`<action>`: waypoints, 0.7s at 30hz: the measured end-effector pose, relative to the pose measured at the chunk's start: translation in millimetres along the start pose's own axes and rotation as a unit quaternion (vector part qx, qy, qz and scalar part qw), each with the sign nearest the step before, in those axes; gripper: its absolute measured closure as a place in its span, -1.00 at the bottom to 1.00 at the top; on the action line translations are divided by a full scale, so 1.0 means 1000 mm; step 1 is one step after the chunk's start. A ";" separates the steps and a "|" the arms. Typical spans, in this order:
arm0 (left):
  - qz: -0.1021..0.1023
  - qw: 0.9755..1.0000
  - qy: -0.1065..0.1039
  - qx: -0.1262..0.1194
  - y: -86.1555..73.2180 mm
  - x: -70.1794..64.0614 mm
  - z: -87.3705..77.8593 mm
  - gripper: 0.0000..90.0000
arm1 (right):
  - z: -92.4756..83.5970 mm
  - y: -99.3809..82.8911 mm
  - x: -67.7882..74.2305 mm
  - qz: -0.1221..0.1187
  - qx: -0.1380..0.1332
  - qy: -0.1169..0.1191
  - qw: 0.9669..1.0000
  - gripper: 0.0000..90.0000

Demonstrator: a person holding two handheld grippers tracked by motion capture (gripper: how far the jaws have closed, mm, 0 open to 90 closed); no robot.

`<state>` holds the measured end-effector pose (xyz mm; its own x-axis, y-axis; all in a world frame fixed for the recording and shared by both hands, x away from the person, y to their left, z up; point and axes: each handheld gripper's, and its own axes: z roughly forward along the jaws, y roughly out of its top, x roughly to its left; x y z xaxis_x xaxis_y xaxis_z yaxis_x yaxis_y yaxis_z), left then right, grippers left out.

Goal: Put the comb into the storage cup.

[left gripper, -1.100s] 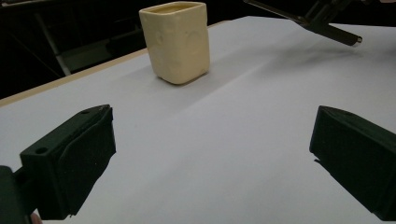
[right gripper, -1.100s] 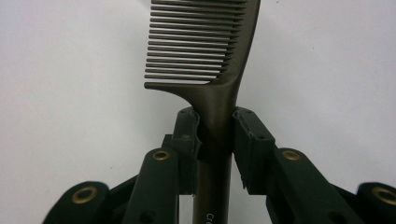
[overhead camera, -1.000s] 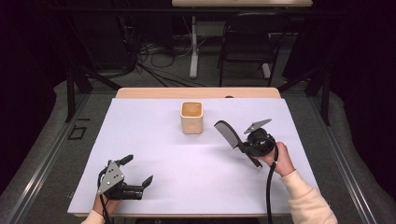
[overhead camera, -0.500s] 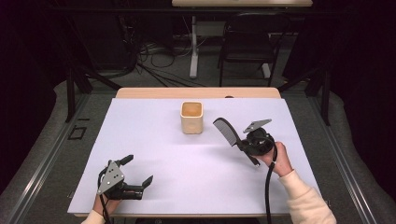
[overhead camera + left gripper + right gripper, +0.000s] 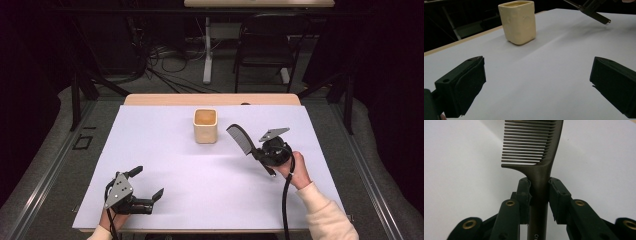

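A dark comb (image 5: 240,140) is clamped by its handle in my right gripper (image 5: 257,154), held above the white sheet to the right of a cream square cup (image 5: 205,125). In the right gripper view the comb (image 5: 534,150) points away with its teeth to the left, and my right gripper (image 5: 540,195) is shut on its neck. Near the front left of the table, my left gripper (image 5: 148,185) rests low with its jaws wide apart. The left gripper view has the cup (image 5: 518,22) ahead, and nothing sits between the open left gripper (image 5: 536,85) fingers.
A white sheet (image 5: 165,155) covers most of the wooden table (image 5: 150,100). Behind the table are a chair (image 5: 265,55), a stand and loose cables (image 5: 165,65) on the floor. The comb's handle tip (image 5: 602,18) hangs at the top right of the left gripper view.
The right gripper has shifted the comb slightly left, toward the cup. The left gripper has stayed in place.
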<state>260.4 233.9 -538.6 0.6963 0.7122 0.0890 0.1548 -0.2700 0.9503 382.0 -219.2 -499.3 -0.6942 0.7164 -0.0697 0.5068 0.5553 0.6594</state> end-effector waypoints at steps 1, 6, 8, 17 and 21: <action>0.000 1.000 0.000 0.000 0.000 0.000 0.000 -0.99 | 0.000 0.000 0.000 0.000 0.001 0.001 1.000 0.59; 0.001 1.000 0.000 -0.001 0.000 0.000 0.000 -0.99 | 0.001 0.001 0.002 -0.001 -0.009 0.000 1.000 0.59; 0.002 1.000 0.000 0.001 0.000 0.000 0.000 -0.99 | 0.000 0.002 0.003 -0.001 -0.008 0.001 1.000 0.59; 0.001 1.000 0.000 0.001 0.000 0.000 0.001 -0.99 | 0.000 0.003 0.003 -0.001 -0.022 -0.002 1.000 0.59; 0.001 1.000 0.000 0.000 0.000 0.000 0.001 -0.99 | 0.000 0.003 0.004 -0.003 -0.027 -0.003 1.000 0.59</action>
<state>261.1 233.4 -538.4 0.6962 0.7119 0.0920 0.1528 -0.2722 0.9500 380.6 -214.8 -497.1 -0.6934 0.7162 -0.0786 0.4741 0.5357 0.6988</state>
